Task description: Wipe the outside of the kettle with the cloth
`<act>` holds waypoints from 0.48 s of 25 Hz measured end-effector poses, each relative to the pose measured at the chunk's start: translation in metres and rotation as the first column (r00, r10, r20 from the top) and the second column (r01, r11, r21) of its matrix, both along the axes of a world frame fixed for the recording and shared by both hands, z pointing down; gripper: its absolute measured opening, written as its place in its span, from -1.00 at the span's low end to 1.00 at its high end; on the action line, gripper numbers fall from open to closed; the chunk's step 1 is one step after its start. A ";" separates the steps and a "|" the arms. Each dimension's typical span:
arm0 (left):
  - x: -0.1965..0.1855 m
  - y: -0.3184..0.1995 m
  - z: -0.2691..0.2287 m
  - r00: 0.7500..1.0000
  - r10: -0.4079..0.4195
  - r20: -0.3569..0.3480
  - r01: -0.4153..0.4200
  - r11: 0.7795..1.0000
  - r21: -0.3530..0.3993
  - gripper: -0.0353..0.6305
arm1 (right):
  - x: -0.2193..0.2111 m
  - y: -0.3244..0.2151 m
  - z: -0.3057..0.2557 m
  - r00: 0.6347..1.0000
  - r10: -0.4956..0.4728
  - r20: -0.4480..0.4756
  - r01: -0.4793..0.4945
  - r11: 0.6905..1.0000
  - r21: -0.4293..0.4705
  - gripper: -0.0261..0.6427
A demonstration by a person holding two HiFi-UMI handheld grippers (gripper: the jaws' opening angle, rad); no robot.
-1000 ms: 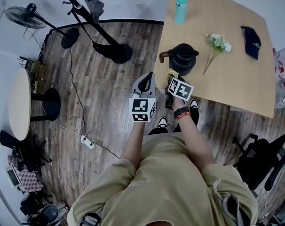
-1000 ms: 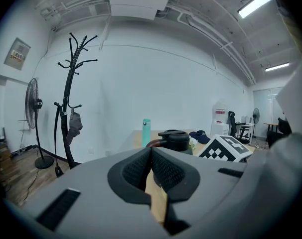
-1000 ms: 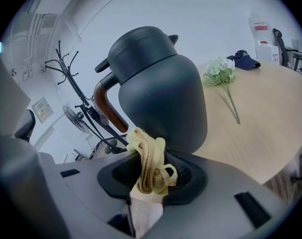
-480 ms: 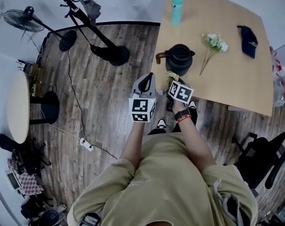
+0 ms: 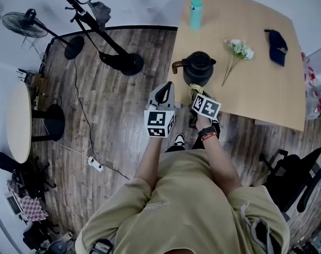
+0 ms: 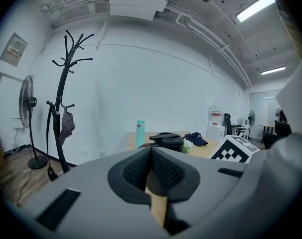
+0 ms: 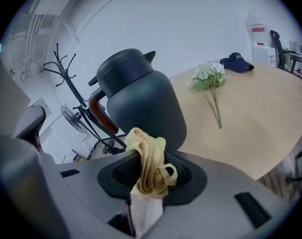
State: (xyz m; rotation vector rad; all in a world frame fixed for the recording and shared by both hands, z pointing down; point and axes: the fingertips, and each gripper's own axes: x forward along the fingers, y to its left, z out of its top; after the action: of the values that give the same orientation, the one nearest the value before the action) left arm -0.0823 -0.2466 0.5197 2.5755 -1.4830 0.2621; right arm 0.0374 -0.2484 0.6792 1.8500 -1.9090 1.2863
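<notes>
A dark grey kettle (image 5: 197, 69) with a brown handle stands near the front edge of the wooden table (image 5: 256, 97). It fills the middle of the right gripper view as the kettle (image 7: 141, 101). My right gripper (image 5: 196, 93) is shut on a yellow cloth (image 7: 148, 166), bunched between its jaws just in front of the kettle's lower side. The same cloth (image 5: 194, 90) shows beside the kettle's base in the head view. My left gripper (image 5: 163, 93) is shut with nothing in it, held over the floor left of the table; the kettle (image 6: 167, 141) lies far ahead of it.
On the table are a teal bottle (image 5: 195, 14), a bunch of white flowers (image 5: 235, 51) and a dark blue cap (image 5: 276, 47). A coat stand (image 5: 105, 38), a fan (image 5: 25, 24) and a cable lie on the wooden floor to the left. Office chairs (image 5: 295, 176) stand at the right.
The right gripper with the cloth has drawn closer to the kettle's base. The view has shifted slightly, so the table sits a little further left. The left gripper has held still.
</notes>
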 end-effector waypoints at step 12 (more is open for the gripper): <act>0.018 -0.012 0.005 1.000 -0.002 -0.001 0.002 1.000 -0.004 -0.83 | 0.032 0.000 -0.002 0.996 -0.024 -0.088 0.024 1.000 -0.003 -0.51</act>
State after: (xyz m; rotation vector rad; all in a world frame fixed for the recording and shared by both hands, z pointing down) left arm -0.0639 -0.2585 0.5247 2.5706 -1.4826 0.2638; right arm 0.0698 -0.2488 0.6776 1.8453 -1.8778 1.1783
